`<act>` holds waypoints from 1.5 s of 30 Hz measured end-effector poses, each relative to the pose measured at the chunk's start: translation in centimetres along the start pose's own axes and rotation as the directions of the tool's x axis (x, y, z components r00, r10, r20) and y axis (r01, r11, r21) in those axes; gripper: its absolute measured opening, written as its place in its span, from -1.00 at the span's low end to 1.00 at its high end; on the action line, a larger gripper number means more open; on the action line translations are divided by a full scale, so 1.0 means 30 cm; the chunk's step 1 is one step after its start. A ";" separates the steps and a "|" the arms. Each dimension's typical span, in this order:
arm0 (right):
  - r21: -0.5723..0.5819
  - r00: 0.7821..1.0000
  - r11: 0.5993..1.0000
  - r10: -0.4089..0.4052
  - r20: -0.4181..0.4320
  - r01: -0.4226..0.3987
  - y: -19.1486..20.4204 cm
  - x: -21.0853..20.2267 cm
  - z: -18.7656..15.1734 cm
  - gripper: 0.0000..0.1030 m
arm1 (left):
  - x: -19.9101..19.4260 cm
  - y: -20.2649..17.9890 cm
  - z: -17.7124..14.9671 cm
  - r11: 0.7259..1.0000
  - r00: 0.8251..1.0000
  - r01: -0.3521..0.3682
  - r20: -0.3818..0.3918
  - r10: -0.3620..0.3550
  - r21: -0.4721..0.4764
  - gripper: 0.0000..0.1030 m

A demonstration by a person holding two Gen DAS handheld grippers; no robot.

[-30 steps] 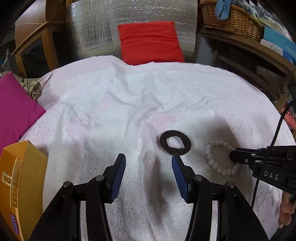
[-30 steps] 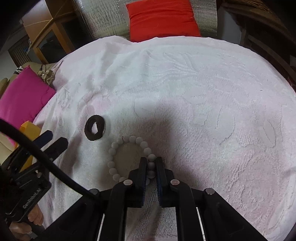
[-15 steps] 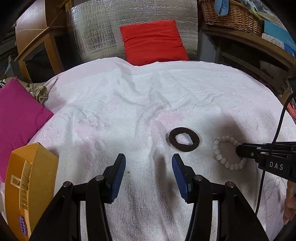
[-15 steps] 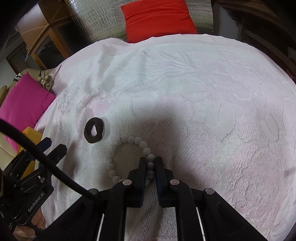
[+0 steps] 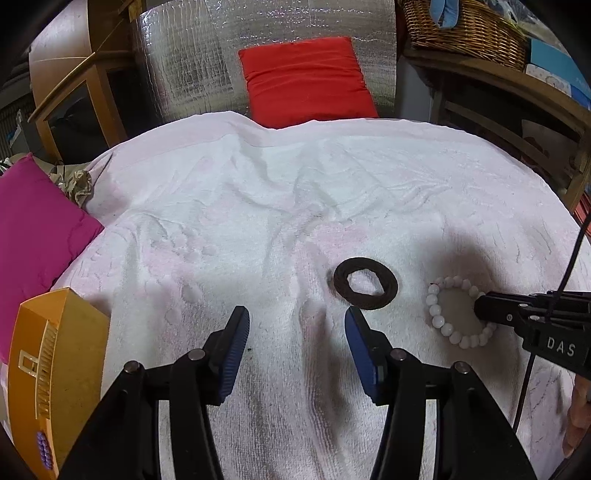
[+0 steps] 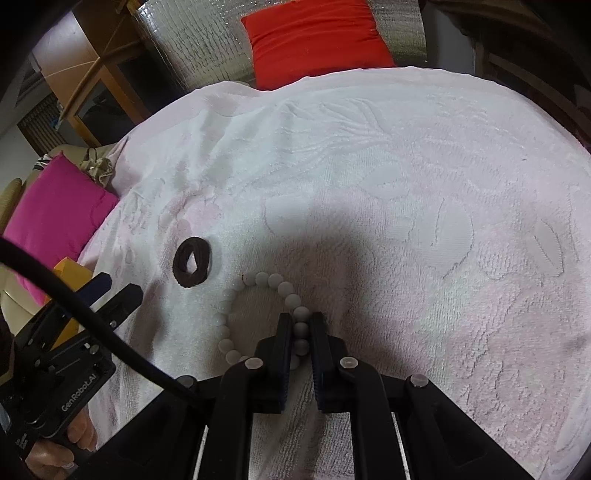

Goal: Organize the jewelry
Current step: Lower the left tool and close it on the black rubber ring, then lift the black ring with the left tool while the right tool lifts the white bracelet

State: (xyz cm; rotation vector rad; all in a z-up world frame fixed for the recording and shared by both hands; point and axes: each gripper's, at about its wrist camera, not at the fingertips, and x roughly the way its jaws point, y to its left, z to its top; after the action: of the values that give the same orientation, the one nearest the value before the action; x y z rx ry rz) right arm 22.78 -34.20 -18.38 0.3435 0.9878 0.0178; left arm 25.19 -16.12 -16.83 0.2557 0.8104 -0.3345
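The white bead bracelet lies on the towel, unmoved, pinched in the right gripper; the lift looks next. Left gripper waits half-open, empty, near the dark ring.

Dim indoor light, soft overhead shadows, sharp centre, fisheye-warped dark edges

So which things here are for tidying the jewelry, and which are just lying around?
For the job:
- bead bracelet, pinched in the right gripper
- dark ring
- orange box
- left gripper, open and holding nothing

Just lying about:
- red cushion
- pink cushion
- basket
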 end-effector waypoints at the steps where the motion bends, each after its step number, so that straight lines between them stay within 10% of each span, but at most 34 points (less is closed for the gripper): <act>1: -0.005 1.000 1.000 -0.001 0.001 0.001 0.000 0.000 0.000 -0.77 | 0.004 -0.003 0.003 1.000 1.000 0.001 -0.001 -0.001 0.000 0.06; 31: -0.010 0.998 0.998 0.061 -0.013 -0.061 -0.024 0.006 0.011 -0.78 | 0.189 -0.023 0.093 0.989 0.987 0.147 -0.061 -0.147 -0.004 0.07; 36: -0.011 0.998 0.998 0.058 -0.013 -0.058 -0.023 0.002 0.010 -0.78 | 0.171 -0.046 0.089 0.986 0.985 0.165 -0.061 -0.164 0.020 -0.55; 45: -0.018 0.999 0.999 0.038 0.002 -0.038 -0.002 -0.009 0.006 -0.80 | 0.131 -0.006 0.081 0.984 0.983 0.178 -0.053 -0.178 0.008 -0.76</act>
State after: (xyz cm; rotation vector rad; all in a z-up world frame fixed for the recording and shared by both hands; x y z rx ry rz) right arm 22.77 -34.34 -18.07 0.3460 0.9780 0.0604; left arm 29.26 -17.88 -18.15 0.2048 0.8855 -0.5029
